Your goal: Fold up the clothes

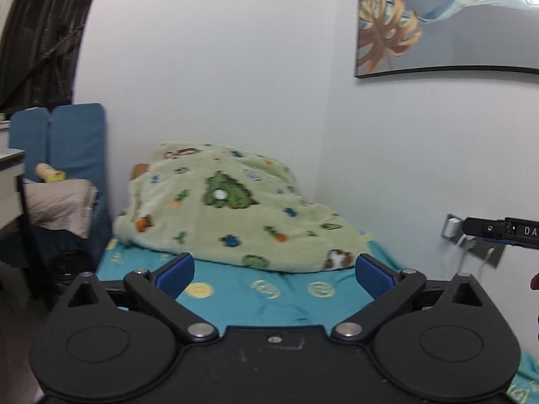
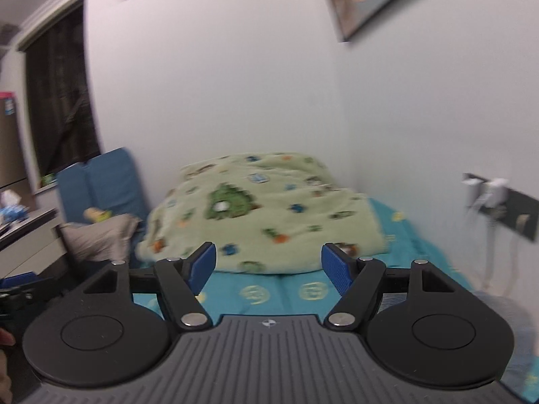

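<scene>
Looking down both wrist cams, the left gripper point(image 1: 274, 274) has its blue pads spread wide with nothing between them, just hanging above the teal bed sheet point(image 1: 242, 299) in the lower middle of the frame. Same deal with the right gripper point(image 2: 267, 267): jaws wide apart, nothing held, and that view is kinda blurry. No clothes show up in either view, so I can't tell where they are. What does show is a lumpy pale green fleece blanket point(image 1: 229, 208) with little cartoon prints, heaped in the centre of the frame on the sheet and pushed up against the white wall point(image 1: 219, 67). A blue cushion point(image 1: 77, 141) stands at the left edge, and a leaf picture point(image 1: 438, 20) hangs upper right. At the right edge of the left view, a bit of the other gripper pokes in beside a wall socket point(image 1: 471, 242).
</scene>
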### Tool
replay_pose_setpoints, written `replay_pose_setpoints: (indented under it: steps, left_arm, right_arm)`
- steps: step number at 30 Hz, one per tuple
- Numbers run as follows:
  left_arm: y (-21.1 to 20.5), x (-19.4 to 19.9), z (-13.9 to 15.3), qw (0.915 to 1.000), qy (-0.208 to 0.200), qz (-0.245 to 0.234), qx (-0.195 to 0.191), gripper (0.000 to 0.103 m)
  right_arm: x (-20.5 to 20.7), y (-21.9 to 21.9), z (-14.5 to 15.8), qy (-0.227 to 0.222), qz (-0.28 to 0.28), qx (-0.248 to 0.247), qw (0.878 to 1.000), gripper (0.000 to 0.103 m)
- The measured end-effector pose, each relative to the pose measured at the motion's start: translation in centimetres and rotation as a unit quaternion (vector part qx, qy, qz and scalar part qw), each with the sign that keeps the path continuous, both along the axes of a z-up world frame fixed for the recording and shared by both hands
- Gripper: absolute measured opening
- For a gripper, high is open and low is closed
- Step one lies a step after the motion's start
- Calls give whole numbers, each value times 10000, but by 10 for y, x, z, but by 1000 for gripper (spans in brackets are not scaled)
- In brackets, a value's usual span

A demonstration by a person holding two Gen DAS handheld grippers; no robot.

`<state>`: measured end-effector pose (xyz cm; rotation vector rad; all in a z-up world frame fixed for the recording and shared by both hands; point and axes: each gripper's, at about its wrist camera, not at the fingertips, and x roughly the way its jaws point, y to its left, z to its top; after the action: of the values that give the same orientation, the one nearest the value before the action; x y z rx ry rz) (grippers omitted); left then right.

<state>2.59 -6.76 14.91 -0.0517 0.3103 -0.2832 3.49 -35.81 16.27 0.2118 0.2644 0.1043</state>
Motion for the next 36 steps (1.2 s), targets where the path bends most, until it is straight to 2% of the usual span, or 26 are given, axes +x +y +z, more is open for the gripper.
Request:
replay_pose_setpoints:
  steps: [5, 8, 11, 14, 19, 25, 30, 32, 33, 36]
  left_arm:
    - [31, 2, -17, 9989, 58, 454, 28, 102]
    - [36, 13, -29, 9974, 183, 670, 170, 102]
    - [38, 21, -41, 9965, 227, 795, 105, 102]
    - [38, 29, -58, 9955, 288, 903, 67, 102]
    - [26, 35, -86, 9957, 285, 816, 333, 102]
    - [19, 39, -101, 9962, 273, 728, 395, 102]
    - [24, 42, -110, 9960, 335, 742, 371, 102]
    - [26, 42, -114, 9958, 375, 762, 349, 102]
    - [27, 42, -115, 9957, 395, 771, 338, 102]
    - [31, 43, -121, 9953, 455, 800, 304, 102]
  right_arm:
    - [15, 55, -17, -15, 484, -74, 9988, 73]
    - [26, 79, -28, -43, 671, -169, 9976, 74]
    - [35, 96, -36, -81, 756, -240, 9968, 74]
    - [41, 102, -49, -123, 815, -203, 9964, 76]
    - [50, 103, -76, -3, 787, -211, 9967, 76]
    - [52, 103, -103, 156, 781, -144, 9967, 78]
    - [58, 115, -127, 288, 755, -563, 9951, 81]
    - [61, 115, -129, 327, 811, -376, 9955, 88]
    - [62, 116, -129, 323, 835, -308, 9955, 95]
    - [58, 119, -129, 198, 760, -349, 9963, 102]
